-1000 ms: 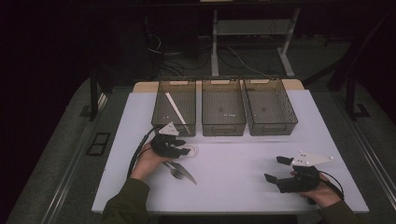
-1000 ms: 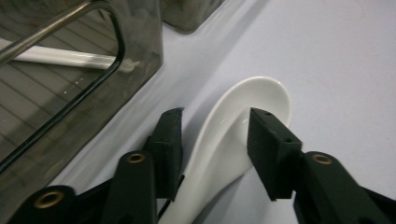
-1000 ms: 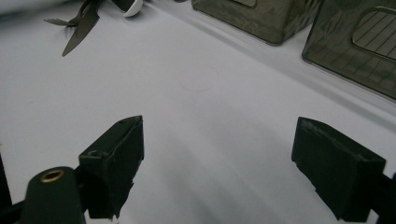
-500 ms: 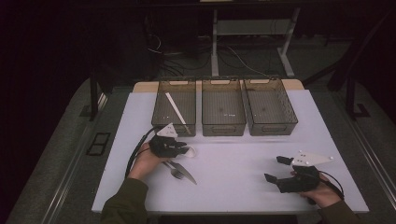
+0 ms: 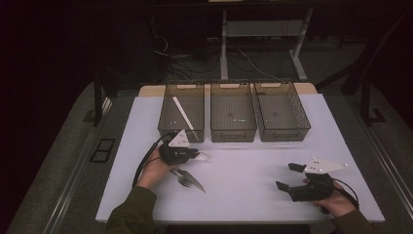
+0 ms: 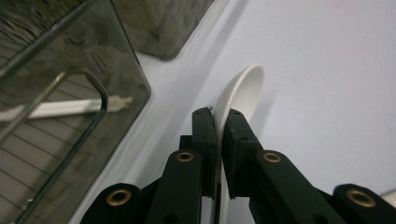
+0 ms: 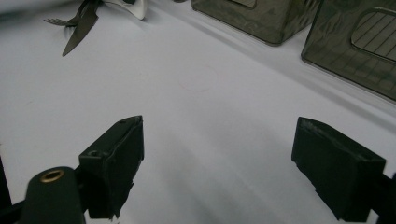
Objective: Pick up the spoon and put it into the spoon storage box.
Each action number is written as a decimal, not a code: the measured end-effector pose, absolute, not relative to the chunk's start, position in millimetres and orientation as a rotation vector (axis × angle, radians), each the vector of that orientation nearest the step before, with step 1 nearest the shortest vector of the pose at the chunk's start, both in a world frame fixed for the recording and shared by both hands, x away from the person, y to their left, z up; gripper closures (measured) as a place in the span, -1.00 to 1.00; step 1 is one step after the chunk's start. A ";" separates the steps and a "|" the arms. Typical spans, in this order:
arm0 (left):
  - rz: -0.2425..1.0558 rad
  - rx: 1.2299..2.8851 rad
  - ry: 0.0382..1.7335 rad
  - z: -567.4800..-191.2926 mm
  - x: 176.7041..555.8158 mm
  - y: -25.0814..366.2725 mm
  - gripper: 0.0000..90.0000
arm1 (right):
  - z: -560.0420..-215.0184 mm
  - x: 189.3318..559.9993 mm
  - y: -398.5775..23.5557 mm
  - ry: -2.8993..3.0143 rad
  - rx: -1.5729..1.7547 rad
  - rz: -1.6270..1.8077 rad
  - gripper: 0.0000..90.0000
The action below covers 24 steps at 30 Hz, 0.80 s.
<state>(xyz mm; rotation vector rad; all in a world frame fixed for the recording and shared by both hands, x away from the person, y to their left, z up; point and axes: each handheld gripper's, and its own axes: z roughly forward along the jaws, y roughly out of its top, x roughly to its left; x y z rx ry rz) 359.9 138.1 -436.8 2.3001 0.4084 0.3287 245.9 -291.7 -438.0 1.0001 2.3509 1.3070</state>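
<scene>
The white spoon [image 6: 243,91] lies on the pale surface [image 5: 253,170] just in front of the left bin [image 5: 181,111], its bowl pointing away from the left tool [image 6: 218,135]. Measured from that bin, a dark fork [image 5: 181,179] and knife [image 5: 192,180] lie crossed a little nearer the person, close to the left hand [image 5: 156,168]. A white strip [image 5: 182,113] rests slanted inside the left bin; the middle bin [image 5: 233,111] and right bin [image 5: 281,111] stand in a row to its right. Nothing lies between the spoon and the bin.

The left tool has just been closing and its pads now pinch the spoon's handle edge-on. The right tool [image 7: 217,163] rests far to the right of the bin, jaws wide apart with only bare surface between them.

Beyond the bins the room is dark, with cables and table legs on the floor.
</scene>
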 end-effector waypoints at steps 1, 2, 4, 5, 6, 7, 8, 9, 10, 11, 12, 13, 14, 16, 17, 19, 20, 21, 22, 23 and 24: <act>0.338 2.297 0.405 -435.3 359.4 137.7 0.86 | -438.0 245.9 -291.6 2.351 1.000 1.307 -0.62; 0.345 2.291 0.403 -433.8 358.9 137.3 0.86 | -437.9 245.9 -291.6 2.351 1.001 1.307 -0.62; 0.361 2.270 0.407 -431.0 357.7 136.7 0.87 | -437.9 245.9 -291.5 2.351 1.001 1.307 -0.62; 0.367 2.259 0.409 -429.4 357.2 136.6 0.87 | -438.0 245.8 -291.5 2.351 1.000 1.307 -0.62; 0.373 2.250 0.409 -427.6 356.7 136.7 0.87 | -438.0 245.8 -291.5 2.351 1.001 1.307 -0.62; 0.378 2.240 0.410 -425.7 356.2 136.9 0.87 | -438.0 245.9 -291.5 2.351 1.000 1.307 -0.62; 0.379 2.225 0.417 -423.0 355.6 136.8 0.87 | -438.0 245.9 -291.5 2.351 1.000 1.307 -0.62; 0.380 2.212 0.427 -421.5 355.1 136.5 0.87 | -437.9 245.8 -291.5 2.351 1.001 1.307 -0.62; 0.379 2.203 0.429 -419.0 354.6 136.8 0.87 | -437.9 245.8 -291.5 2.351 1.001 1.307 -0.62; 0.376 2.187 0.437 -416.8 354.1 136.3 0.87 | -437.9 245.8 -291.4 2.351 1.000 1.307 -0.62; 0.377 2.178 0.437 -414.3 353.5 136.1 0.87 | -438.0 245.8 -291.4 2.351 1.000 1.307 -0.62; 0.378 2.168 0.439 -411.8 352.9 135.6 0.87 | -438.0 246.0 -291.4 2.351 1.000 1.308 -0.62; 0.385 2.158 0.443 -409.3 352.1 135.1 0.87 | -438.0 246.1 -291.4 2.352 1.000 1.309 -0.62; 0.384 2.143 0.449 -403.9 350.6 134.6 0.87 | -438.0 245.7 -291.0 2.352 1.005 1.310 -0.62; 0.385 2.130 0.451 -401.6 349.9 134.2 0.87 | -438.2 245.9 -290.9 2.351 0.999 1.311 -0.62; 0.375 2.109 0.458 -396.9 348.9 133.9 0.87 | -438.9 246.0 -290.6 2.354 1.001 1.311 -0.62; 0.373 2.101 0.457 -394.7 348.7 133.9 0.87 | -439.6 246.4 -290.3 2.356 1.003 1.312 -0.62; 0.366 2.093 0.456 -392.7 348.9 134.2 0.87 | -440.4 246.8 -290.1 2.360 1.004 1.313 -0.62; 0.352 2.078 0.460 -391.2 349.2 134.3 0.87 | -440.9 247.3 -289.8 2.361 1.003 1.318 -0.62; 0.343 2.067 0.463 -389.6 349.4 134.2 0.87 | -441.4 247.6 -289.2 2.357 1.008 1.324 -0.62; 0.341 2.058 0.464 -388.2 349.3 133.4 0.87 | -441.7 247.9 -288.5 2.352 1.015 1.328 -0.62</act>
